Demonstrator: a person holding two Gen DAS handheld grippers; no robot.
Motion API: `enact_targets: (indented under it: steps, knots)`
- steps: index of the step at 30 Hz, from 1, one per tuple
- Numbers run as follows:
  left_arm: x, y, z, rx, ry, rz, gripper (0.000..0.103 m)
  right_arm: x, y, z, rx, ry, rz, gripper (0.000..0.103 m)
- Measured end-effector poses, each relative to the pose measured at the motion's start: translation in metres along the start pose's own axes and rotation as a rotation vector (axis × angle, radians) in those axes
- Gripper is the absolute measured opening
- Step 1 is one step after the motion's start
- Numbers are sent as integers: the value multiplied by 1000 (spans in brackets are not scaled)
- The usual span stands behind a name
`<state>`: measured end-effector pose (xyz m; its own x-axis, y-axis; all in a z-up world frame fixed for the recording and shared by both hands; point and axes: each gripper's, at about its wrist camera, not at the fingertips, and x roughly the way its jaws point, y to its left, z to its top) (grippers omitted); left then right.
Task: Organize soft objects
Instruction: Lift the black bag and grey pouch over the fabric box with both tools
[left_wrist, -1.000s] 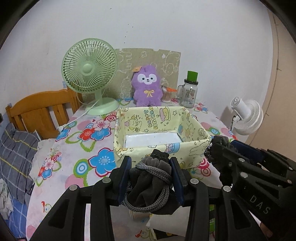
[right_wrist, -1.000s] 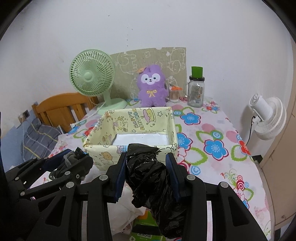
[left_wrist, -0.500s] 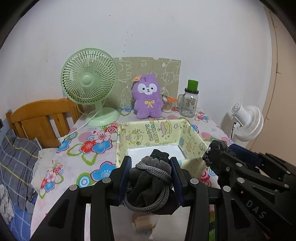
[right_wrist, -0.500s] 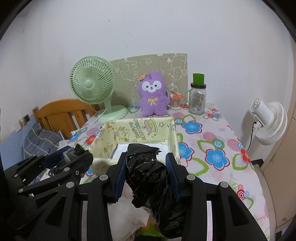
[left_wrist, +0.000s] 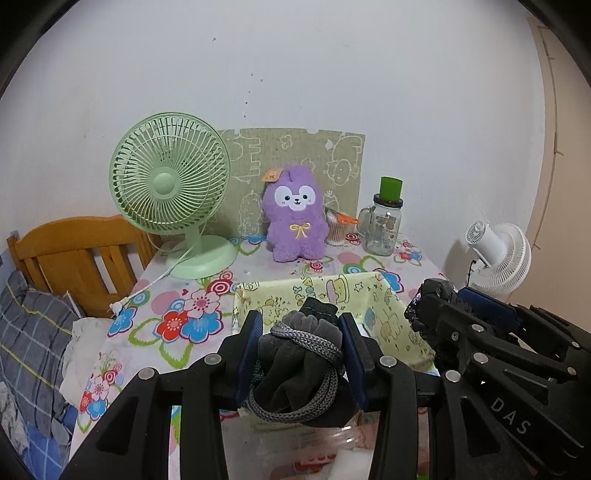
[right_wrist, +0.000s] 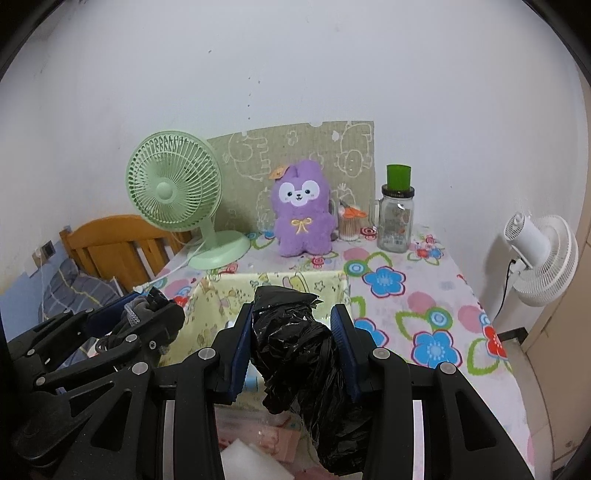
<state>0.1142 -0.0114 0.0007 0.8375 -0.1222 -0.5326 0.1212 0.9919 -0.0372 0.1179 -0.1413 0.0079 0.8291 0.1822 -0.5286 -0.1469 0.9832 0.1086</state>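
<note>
**Both loads lifted over the box**

Left wrist: your left gripper (left_wrist: 301, 354) pinches the grey glove bundle (left_wrist: 299, 363) — the yellow box (left_wrist: 384, 325) has dropped lower in view since a second ago.

Right wrist: your right gripper (right_wrist: 291, 347) clamps the black plastic bag (right_wrist: 295, 354), likewise raised — release looks next.

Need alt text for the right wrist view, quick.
The right gripper is shut on a crumpled black plastic bag near a yellow fabric box on a floral table. A purple plush toy sits behind.
</note>
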Motion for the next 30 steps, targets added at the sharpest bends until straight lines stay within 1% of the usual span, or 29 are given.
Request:
enact_targets:
  steps: [10,18,20,23,27,28,30]
  knots:
    - [30,3,18,-1,26,-11,43,26,-8,25,20,-11,-5,44]
    - [66,9,22,-32,95,-28,44,64,-6,33,10,44,6,44]
    - [77,12,21,-55,113,-21,44,73,-6,33,12,59,21,44]
    - [91,16,18,-78,148,-20,45,86,-5,32,12,77,19,44]
    - [105,16,15,-71,178,-13,46,102,-6,32,16,103,31,45]
    - [107,16,15,-69,184,-9,47,106,-6,31,13,108,34,45]
    - [112,16,14,-69,192,4,57,113,-7,29,5,118,25,47]
